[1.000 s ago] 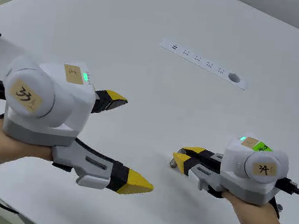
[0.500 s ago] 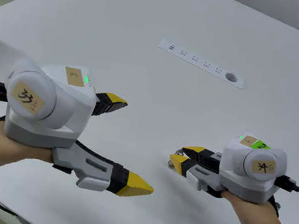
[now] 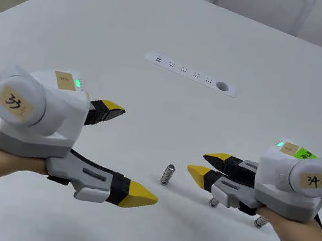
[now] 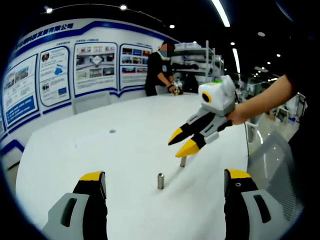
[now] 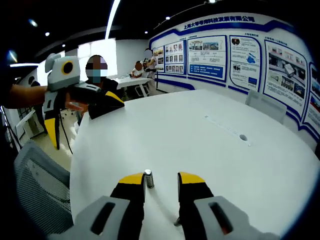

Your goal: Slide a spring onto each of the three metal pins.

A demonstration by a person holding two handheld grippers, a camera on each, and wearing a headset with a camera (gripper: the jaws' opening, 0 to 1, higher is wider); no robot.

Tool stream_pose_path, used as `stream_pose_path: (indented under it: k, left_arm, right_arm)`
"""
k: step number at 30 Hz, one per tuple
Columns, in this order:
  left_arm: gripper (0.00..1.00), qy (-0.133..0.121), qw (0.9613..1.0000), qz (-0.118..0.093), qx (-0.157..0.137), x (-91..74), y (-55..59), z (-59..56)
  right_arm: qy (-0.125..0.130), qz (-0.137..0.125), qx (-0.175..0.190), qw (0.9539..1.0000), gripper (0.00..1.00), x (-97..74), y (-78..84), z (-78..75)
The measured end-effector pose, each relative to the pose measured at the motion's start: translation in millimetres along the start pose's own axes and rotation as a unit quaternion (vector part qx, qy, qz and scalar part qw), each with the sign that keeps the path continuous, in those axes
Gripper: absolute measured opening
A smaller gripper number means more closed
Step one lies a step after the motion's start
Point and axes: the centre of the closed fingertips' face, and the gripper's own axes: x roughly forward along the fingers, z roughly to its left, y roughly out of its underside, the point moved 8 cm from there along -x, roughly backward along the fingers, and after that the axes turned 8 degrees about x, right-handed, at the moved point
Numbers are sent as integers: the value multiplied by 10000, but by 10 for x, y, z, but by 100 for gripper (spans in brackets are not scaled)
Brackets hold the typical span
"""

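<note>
Your left claw [image 3: 125,152] sits at the lower left of the head view. Its yellow-tipped jaws are spread wide, with nothing between them. Your right claw [image 3: 207,165] is at the lower right, its jaws a little apart and pinching nothing, tips pointing toward the middle of the frame.

Just left of those tips, in the lower middle, a first pin [image 3: 167,174] stands upright on the white table [image 3: 161,31], with coils like a spring showing along it. A second pin [image 3: 214,202] stands just below the right claw's lower jaw. A third pin [image 3: 261,221] peeks out under the claw's body, near your hand. Both are too small to tell whether they carry springs.

A power strip [image 3: 190,74] lies flat in the upper middle, well apart from the pins.

In the right gripper view, the first pin stands at the bottom centre, just beyond the tips and close to the left-hand jaw. The left claw hangs at the upper left.
</note>
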Motion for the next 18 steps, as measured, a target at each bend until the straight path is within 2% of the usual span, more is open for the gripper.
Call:
stream_pose_path:
  k: [5, 10, 15, 18]
  left_arm:
    - [100, -77, 9999, -124, -78, -14, -67, 21]
    - [100, -151, 9996, -159, -193, -27, -74, 26]
    - [100, -169, 9997, -82, -186, -35, -70, 6]
    - [100, -166, 9998, -23, -141, -45, -74, -12]
  right_arm:
    - [-90, -64, -130, 9999, 30, -427, 30, -38]
    - [128, -58, -250, 9996, 35, -820, 96, -129]
    - [308, -19, -229, 9993, 39, -1095, 180, -212]
    - [369, -31, -178, 9992, 41, -1199, 207, -237]
